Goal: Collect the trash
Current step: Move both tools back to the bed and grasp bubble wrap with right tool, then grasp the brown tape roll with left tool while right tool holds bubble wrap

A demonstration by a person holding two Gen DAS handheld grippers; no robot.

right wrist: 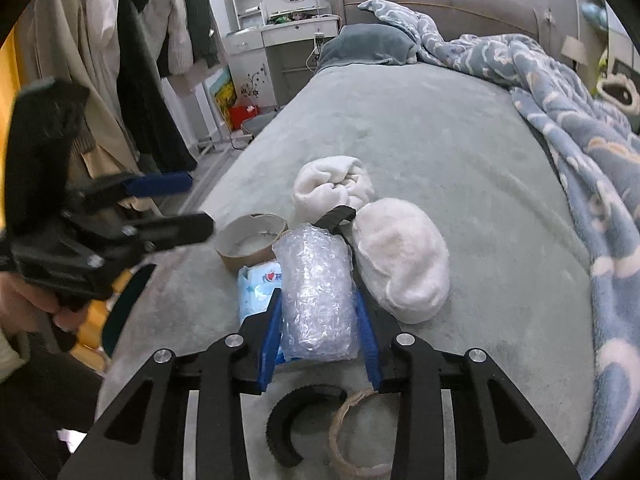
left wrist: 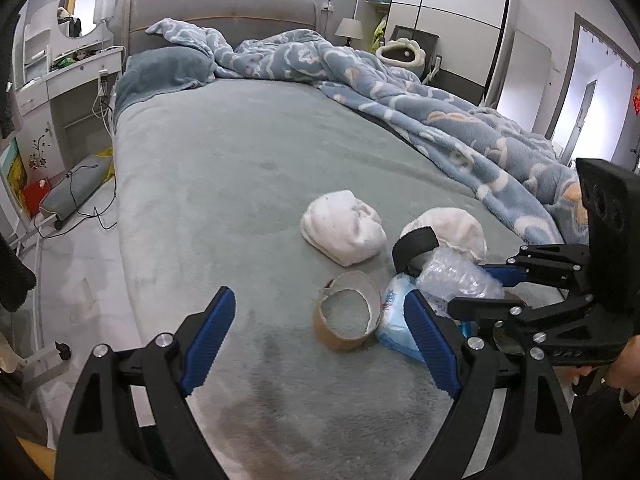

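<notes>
On the grey bed (right wrist: 440, 128), the right tool (right wrist: 320, 320) clamps bubble wrap (right wrist: 316, 292).

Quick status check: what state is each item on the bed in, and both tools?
Bubble wrap: rolled, gripped by the right tool.
Right tool: shut on the bubble wrap.
Left tool: open, empty, near the tape core.
Tape core: empty, lying flat on the bed.
Tissue pack: flat, partly under the bubble wrap.
Two white socks: balled up, untouched.
</notes>
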